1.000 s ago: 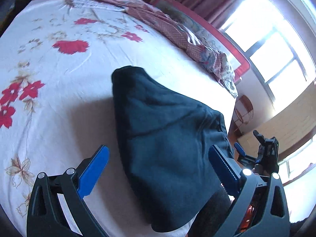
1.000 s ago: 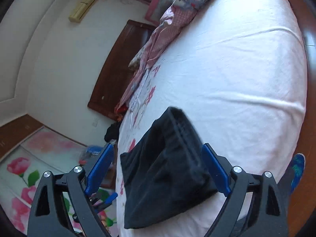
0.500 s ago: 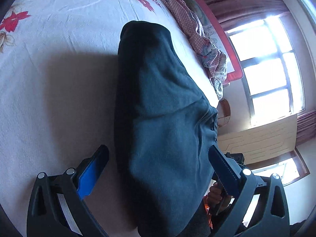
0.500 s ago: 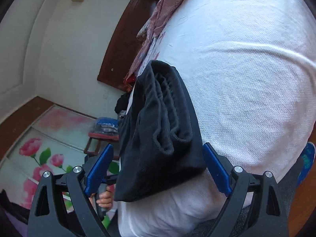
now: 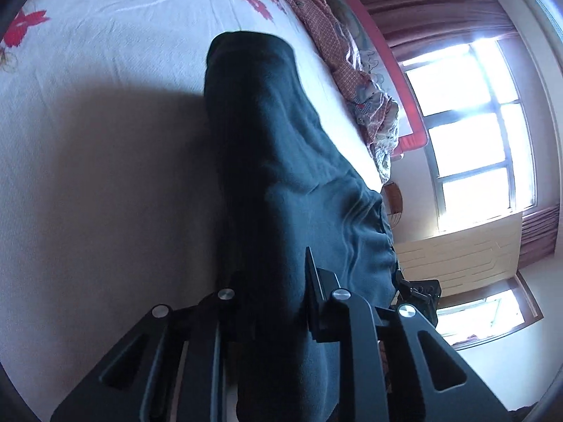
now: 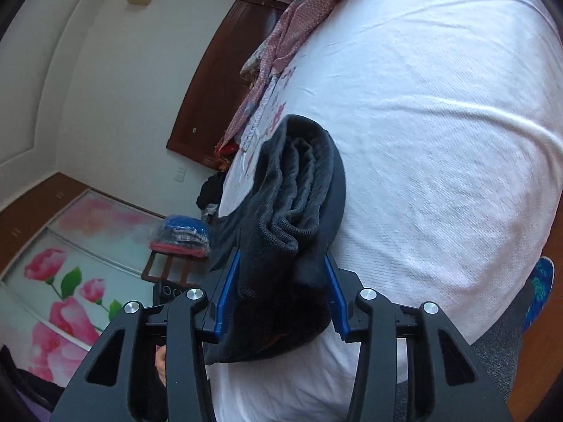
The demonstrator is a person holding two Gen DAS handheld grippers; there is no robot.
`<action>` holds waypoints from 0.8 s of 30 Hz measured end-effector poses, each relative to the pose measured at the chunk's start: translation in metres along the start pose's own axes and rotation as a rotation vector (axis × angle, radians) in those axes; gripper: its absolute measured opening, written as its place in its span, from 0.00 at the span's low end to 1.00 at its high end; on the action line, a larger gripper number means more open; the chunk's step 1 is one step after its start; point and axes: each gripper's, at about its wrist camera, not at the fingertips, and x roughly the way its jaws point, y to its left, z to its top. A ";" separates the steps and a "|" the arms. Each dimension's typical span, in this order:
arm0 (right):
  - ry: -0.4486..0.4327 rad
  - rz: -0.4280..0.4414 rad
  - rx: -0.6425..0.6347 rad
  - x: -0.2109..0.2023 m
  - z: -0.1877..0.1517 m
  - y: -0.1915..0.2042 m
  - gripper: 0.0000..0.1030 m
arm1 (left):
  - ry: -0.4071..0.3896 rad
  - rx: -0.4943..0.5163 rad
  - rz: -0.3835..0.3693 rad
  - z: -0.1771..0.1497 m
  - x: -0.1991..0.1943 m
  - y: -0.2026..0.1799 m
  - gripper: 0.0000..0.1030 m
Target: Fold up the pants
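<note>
Left gripper (image 5: 278,302): jaws closing, already pinched on the near end of the pants (image 5: 281,176); dark cloth fills the narrow gap between them.
Right gripper (image 6: 281,292): jaws closing too, the blue pads (image 6: 225,292) pressing on a thick, bunched roll of the same pants (image 6: 295,218) — ribbed hem or waistband, I cannot tell which.
Where the pants lie: folded lengthwise into a long dark strip on the bed (image 5: 88,193), near its edge; the near end is in both grips, the far end rests flat on the sheet.
Long axis: runs straight away from the fingers in both views, toward the pink checked cloth (image 5: 330,38) heaped along the far side.
Nearer hand: neither — both hold the same near end, side by side.
What the next move turns on: judged from this, the gripped end has to travel along that axis, up and over to the far end, to halve the strip.
Risk: the right-hand bundle is bulky and could slip out unevenly.
</note>
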 end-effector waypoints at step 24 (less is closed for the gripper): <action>0.280 -0.021 -0.077 0.230 -0.021 0.063 0.61 | -0.179 -0.116 0.397 0.050 -0.170 0.135 0.38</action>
